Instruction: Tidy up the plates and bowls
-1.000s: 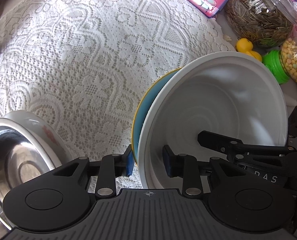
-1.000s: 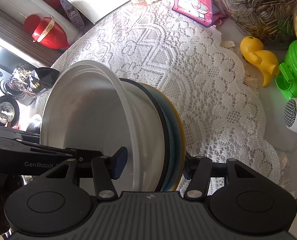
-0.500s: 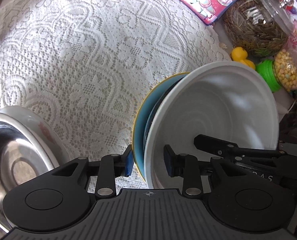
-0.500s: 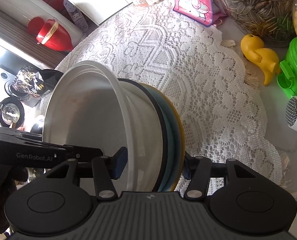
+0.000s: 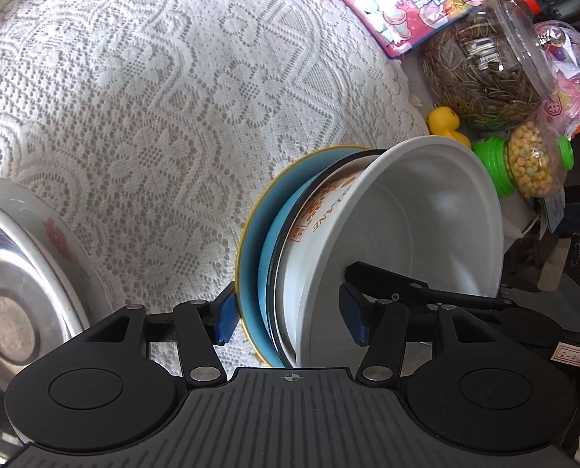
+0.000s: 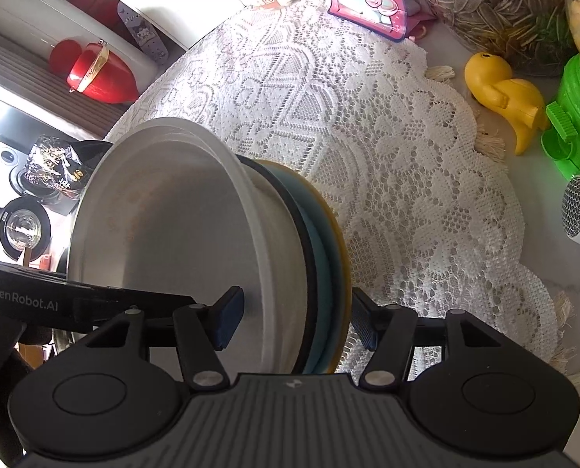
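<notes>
We're over the lace cloth (image 5: 173,97) here, seed jar (image 5: 489,74), snack bag (image 5: 407,4), candy jar (image 5: 532,160) and yellow duck (image 6: 504,97) along its far edge. In the right view a red bottle (image 6: 95,74) lies beyond the cloth. A steel bowl (image 5: 13,312) sits at our left. Since a second ago the stack (image 5: 368,253) has tipped, baring orange print on the white bowl (image 5: 426,214) above the blue plate (image 5: 255,265). Our left gripper (image 5: 290,319) clamps the stack's near rim; our right gripper (image 6: 296,321) clamps the opposite side, stack held off the cloth.
</notes>
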The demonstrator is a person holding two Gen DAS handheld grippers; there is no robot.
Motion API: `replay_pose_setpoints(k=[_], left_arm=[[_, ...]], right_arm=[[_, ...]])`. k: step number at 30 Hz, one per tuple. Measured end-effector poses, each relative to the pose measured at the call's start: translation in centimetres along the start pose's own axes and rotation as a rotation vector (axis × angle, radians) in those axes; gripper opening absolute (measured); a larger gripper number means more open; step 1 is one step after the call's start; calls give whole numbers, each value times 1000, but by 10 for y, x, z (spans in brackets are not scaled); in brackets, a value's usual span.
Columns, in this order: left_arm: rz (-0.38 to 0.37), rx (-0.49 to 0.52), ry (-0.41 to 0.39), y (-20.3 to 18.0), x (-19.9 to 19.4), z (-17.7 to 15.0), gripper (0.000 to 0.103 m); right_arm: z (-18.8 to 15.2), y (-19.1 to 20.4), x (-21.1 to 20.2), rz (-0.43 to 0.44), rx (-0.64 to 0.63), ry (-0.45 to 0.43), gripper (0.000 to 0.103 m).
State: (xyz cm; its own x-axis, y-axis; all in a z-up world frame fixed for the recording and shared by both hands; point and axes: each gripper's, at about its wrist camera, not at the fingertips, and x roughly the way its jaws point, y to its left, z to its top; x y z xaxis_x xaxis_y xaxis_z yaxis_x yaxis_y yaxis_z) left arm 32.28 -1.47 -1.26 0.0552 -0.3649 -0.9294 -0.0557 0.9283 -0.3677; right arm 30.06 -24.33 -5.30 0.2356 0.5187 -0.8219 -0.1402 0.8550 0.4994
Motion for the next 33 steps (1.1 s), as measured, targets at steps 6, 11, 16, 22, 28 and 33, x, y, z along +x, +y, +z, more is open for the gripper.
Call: replay_pose_setpoints(k=[6, 11, 16, 22, 28, 33], left_arm=[[26, -6, 32, -2, 14, 1, 56], [-26, -26, 61, 7, 23, 0, 55], [-9, -8, 60, 3, 22, -2, 55], [9, -1, 94, 1, 24, 2, 54], [18, 9, 97, 0, 25, 2, 53], [40, 18, 87, -3, 23, 0, 52]], right_arm=[[0, -1, -2, -3, -1, -8, 58], [1, -4, -1, 24, 21, 7, 55], [2, -6, 1, 53, 49, 28, 50], [4, -4, 2, 41, 44, 37, 51], [2, -4, 1, 44, 32, 29, 51], [1, 0, 0, 27, 30, 26, 51]])
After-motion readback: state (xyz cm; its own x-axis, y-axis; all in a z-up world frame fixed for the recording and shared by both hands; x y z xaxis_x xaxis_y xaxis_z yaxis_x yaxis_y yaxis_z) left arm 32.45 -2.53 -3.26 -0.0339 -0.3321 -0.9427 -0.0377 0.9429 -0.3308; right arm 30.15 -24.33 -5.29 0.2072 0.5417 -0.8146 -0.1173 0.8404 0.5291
